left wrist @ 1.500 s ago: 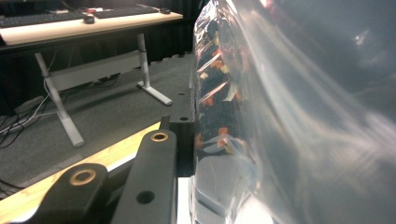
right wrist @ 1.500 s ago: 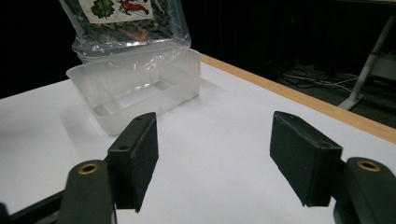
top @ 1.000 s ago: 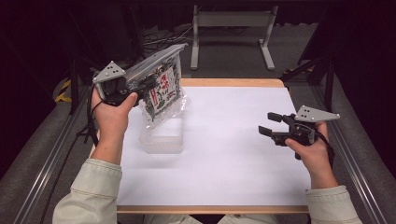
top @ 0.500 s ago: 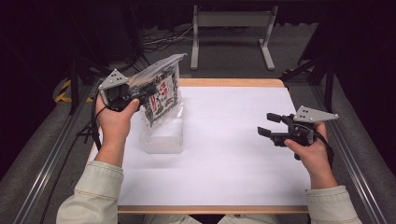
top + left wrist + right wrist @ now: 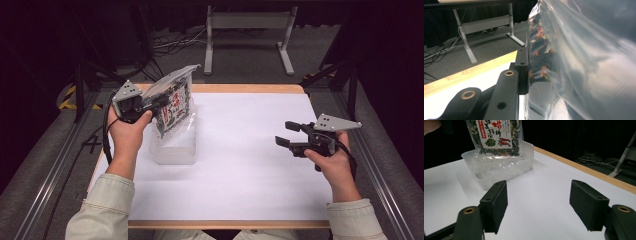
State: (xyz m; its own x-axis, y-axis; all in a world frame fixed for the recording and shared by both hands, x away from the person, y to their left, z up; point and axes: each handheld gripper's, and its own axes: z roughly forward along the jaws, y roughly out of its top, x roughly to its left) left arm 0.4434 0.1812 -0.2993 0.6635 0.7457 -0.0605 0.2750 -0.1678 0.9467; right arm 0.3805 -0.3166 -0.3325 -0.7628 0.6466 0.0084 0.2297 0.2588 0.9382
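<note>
1. High view: the left gripper is clamped on a clear food packet, holding it tilted over the clear plastic tray on the white table.
2. The packet's lower edge seems to dip just inside the tray, though contact is hard to judge.
3. The right gripper hovers well apart, jaws wide and empty.
4. Step in hand: placing the packet in the tray. Next calls for lowering it flat before letting go.

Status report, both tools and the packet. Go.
Left tool shut on food packet, bottom edge inside clear tub. Right tool open, empty, over white mat. Nothing in the way.
</note>
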